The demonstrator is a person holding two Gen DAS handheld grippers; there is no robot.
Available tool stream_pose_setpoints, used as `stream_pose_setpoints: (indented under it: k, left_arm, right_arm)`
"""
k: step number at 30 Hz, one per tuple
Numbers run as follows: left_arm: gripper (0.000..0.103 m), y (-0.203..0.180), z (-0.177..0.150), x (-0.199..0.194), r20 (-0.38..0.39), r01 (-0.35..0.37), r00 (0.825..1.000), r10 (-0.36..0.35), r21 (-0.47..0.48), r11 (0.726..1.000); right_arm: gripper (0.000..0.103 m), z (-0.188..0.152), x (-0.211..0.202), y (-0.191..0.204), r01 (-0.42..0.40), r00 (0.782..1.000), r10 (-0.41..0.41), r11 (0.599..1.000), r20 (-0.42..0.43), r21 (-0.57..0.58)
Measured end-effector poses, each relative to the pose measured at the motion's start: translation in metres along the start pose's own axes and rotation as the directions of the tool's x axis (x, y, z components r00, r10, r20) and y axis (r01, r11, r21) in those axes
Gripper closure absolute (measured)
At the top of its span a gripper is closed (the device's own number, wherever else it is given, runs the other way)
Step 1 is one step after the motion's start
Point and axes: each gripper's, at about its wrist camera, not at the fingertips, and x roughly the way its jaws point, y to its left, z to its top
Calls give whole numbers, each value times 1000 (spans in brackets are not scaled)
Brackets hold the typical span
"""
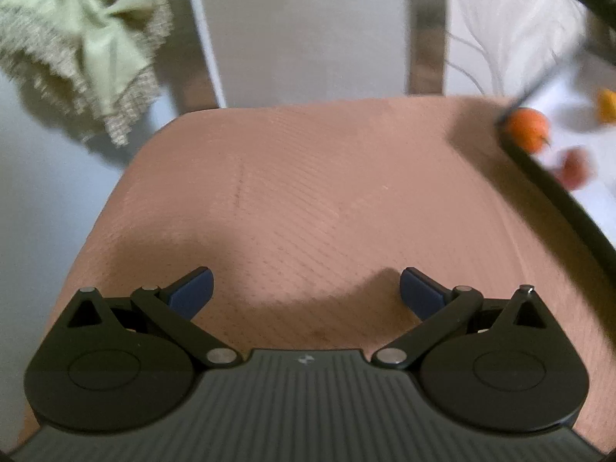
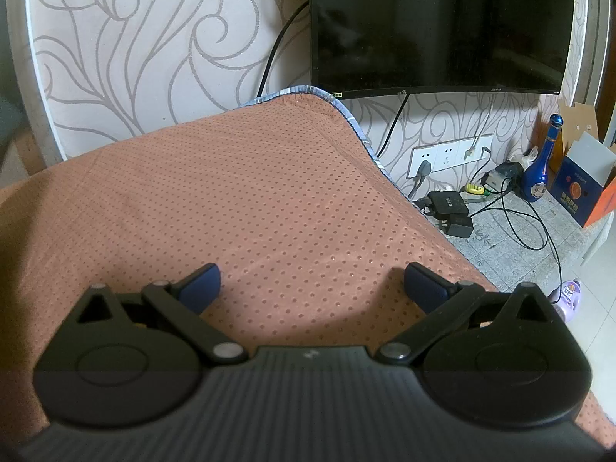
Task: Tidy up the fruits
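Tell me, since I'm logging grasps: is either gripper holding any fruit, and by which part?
Nothing is held. The left gripper and right gripper are both open over the pink cloth, nothing between their fingers.

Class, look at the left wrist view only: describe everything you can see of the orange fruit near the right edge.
The orange fruit is small, round and bright orange, blurred by motion, with a dark stem-like bit at its lower right. It sits beyond the right edge of the pink cloth, on a white surface, partly hidden by a dark curved rim crossing in front. A thin dark rod meets its upper left. Nothing grips it; the left tongs are open and far from it.
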Motion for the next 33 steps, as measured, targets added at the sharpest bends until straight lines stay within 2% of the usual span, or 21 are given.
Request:
stream_pose_setpoints:
  k: [5,9,12,15,26,33]
  left_arm:
    - [0,-16,-5,-3,40,20,999,-23,74,997]
    - [0,-29,-1,1,90,15,995,-31,174,985]
    - [0,-34,3,6,121,22,992,-48,203,979]
    - [0,-34,1,9,144,25,988,-56,211,977]
    - [0,-22,-8,9,140,68,986,-95,187,980]
    - [0,-19,-6,12,122,95,986,-111,134,986]
  right_arm:
    - [0,0,0,0,-1,1000,1,1000,0,1]
    - [0,0,0,1,0,1000,0,1000,0,1]
    - [0,0,0,0,-1,1000,1,1000,0,1]
    - [0,-1,0,0,-1,1000,1,1000,1,1]
    - [0,0,-1,-1,-1,1000,1,1000,1,1]
    - [0,0,-1,-1,-1,1000,1,1000,0,3]
